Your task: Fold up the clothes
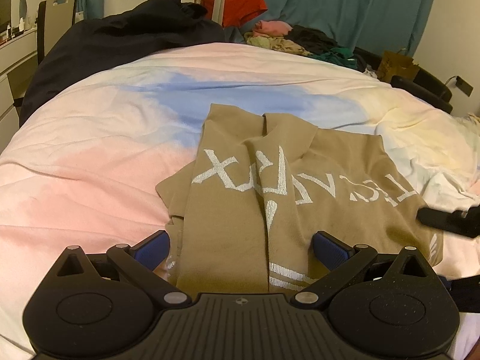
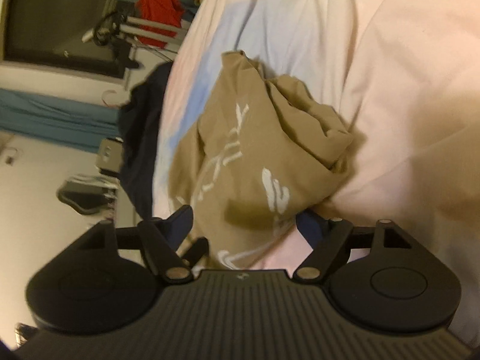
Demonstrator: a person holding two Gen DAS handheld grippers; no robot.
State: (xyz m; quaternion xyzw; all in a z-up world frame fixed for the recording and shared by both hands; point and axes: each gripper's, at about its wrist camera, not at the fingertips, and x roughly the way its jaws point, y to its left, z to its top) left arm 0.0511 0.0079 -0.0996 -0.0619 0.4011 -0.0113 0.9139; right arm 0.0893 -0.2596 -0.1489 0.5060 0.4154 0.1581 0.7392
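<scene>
A tan T-shirt with white lettering lies partly folded on the pastel bedspread. My left gripper is open, its blue pads either side of the shirt's near edge, low over the cloth. My right gripper is open and rolled sideways, its blue pads either side of the shirt, whose far side is bunched up. The right gripper's black finger shows at the shirt's right edge in the left wrist view.
A dark blanket lies at the bed's far left. A pile of mixed clothes sits at the far edge, with a red garment hanging behind. Drawers and a chair stand at left. Teal curtains hang behind.
</scene>
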